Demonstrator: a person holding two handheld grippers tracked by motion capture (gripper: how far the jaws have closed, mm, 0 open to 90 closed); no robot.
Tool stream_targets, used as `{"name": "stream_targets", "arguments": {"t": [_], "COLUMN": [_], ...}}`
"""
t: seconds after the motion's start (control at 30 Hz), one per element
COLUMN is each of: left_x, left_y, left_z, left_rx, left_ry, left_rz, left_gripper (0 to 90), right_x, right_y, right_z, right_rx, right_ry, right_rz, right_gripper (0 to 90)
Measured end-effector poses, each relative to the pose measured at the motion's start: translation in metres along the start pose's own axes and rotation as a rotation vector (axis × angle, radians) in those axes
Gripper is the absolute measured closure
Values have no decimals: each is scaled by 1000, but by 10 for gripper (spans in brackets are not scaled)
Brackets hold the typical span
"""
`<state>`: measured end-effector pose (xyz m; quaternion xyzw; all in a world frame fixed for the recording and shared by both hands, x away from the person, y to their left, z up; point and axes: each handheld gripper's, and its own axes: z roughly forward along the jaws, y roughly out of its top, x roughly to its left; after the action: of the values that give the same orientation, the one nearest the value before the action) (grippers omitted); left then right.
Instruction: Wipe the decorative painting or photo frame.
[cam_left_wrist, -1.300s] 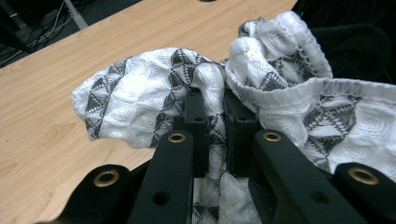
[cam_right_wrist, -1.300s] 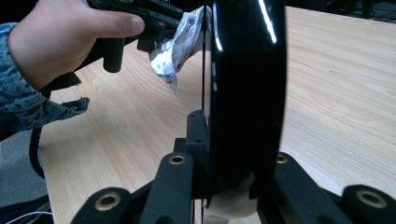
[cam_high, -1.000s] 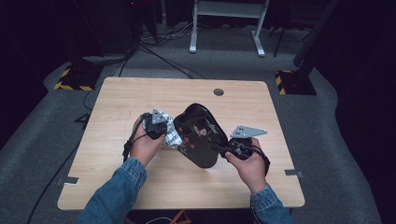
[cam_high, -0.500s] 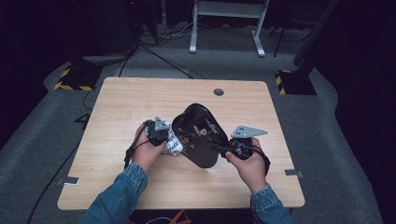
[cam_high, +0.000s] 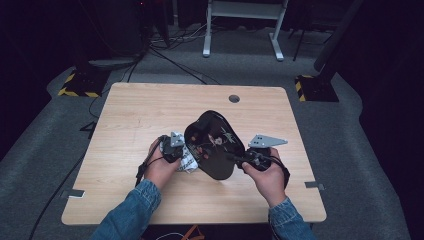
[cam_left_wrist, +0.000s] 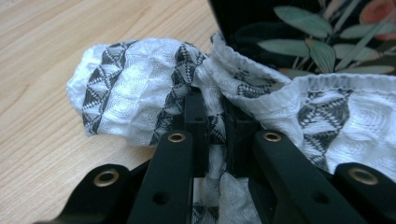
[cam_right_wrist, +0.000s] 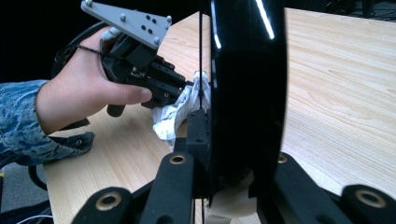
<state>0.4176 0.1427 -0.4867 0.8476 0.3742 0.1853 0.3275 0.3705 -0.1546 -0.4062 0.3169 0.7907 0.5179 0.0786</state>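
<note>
The plate (cam_high: 215, 145) was glossy black, painted with green leaves and a reddish flower. The cloth (cam_left_wrist: 140, 79) was white with bands of dark grey triangles. The table (cam_high: 145, 110) was pale wood; the sleeves (cam_high: 132, 212) were blue denim.

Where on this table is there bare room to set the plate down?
Bare wood lies across the table's far half up to the cable hole, and along both side edges. It is crowded at centre: black plate, patterned cloth, both grippers.
</note>
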Motion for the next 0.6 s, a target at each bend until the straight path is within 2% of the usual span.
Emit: {"name": "stream_targets", "arguments": {"t": [0.07,0.23,0.33,0.47,0.6], "left_x": [-2,-3,-4,-8,-8], "left_y": [-1,-2,-2,-2,-1], "left_z": [2,3,3,4,4], "left_rx": [8,10,10,19,16], "left_ry": [-7,-10,-2,15,11], "left_rz": [12,8,10,39,41], "left_gripper": [823,823,823,824,823], "right_x": [0,-1,-1,-2,-3], "right_y": [0,-1,-1,-1,-2], "right_z": [0,-1,-1,-1,-2], "right_rx": [0,-1,-1,-4,-7], "right_ry": [-1,-1,-1,-2,0], "right_rz": [1,8,9,11,13], "right_gripper": [810,810,810,809,809]}}
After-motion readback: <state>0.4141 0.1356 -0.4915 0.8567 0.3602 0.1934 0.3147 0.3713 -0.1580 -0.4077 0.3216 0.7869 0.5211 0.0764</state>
